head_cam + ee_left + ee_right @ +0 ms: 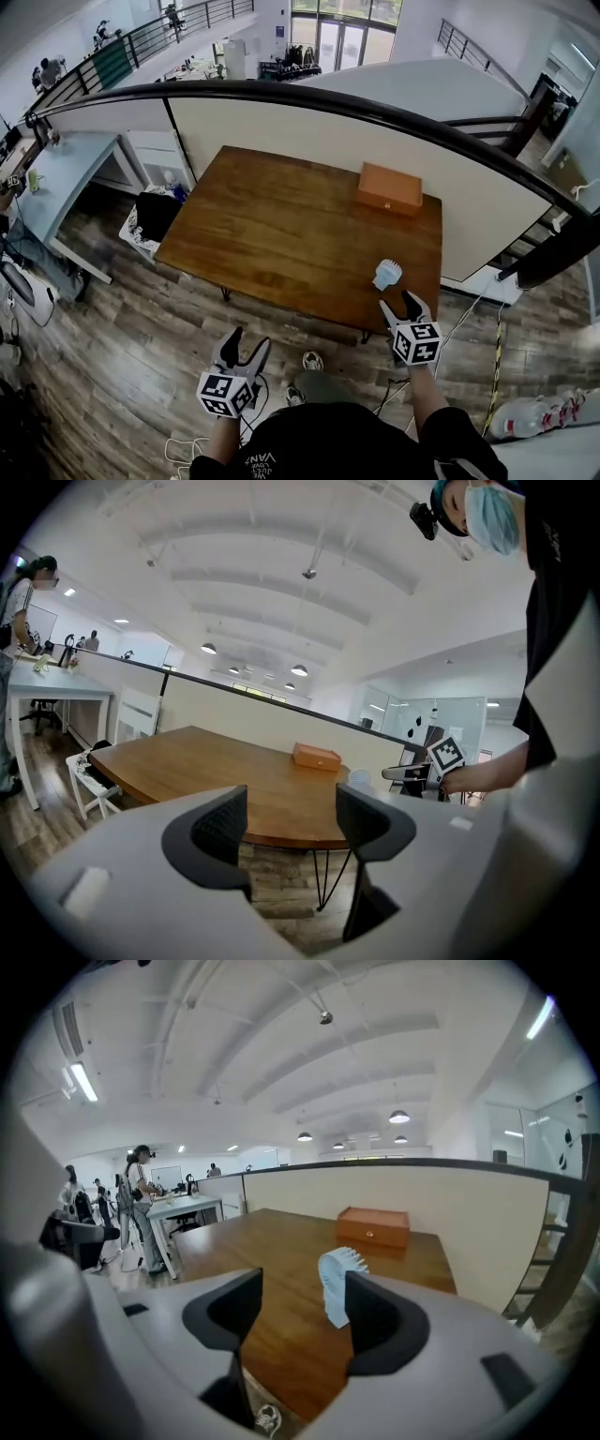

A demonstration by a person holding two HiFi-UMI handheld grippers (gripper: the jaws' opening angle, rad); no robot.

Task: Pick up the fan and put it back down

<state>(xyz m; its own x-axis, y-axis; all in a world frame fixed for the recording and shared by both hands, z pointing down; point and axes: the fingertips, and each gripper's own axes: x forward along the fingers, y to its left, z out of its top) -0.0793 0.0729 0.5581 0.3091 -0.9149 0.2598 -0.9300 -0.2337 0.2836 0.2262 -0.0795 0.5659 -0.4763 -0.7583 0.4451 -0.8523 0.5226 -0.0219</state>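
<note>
Right gripper [397, 302]: jaws wide apart, nothing held. Fan [387, 274] upright on table [281, 234] just ahead of it, nearer its right jaw. Left gripper [247, 339]: also wide, empty, short of table edge. Box [389, 187] beyond fan.

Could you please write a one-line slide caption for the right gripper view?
Open right gripper faces the pale blue fan standing on the wooden table, orange box behind.

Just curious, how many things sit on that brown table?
2: the fan near the front edge, just ahead of the right claw, and the box at the far right.
</note>
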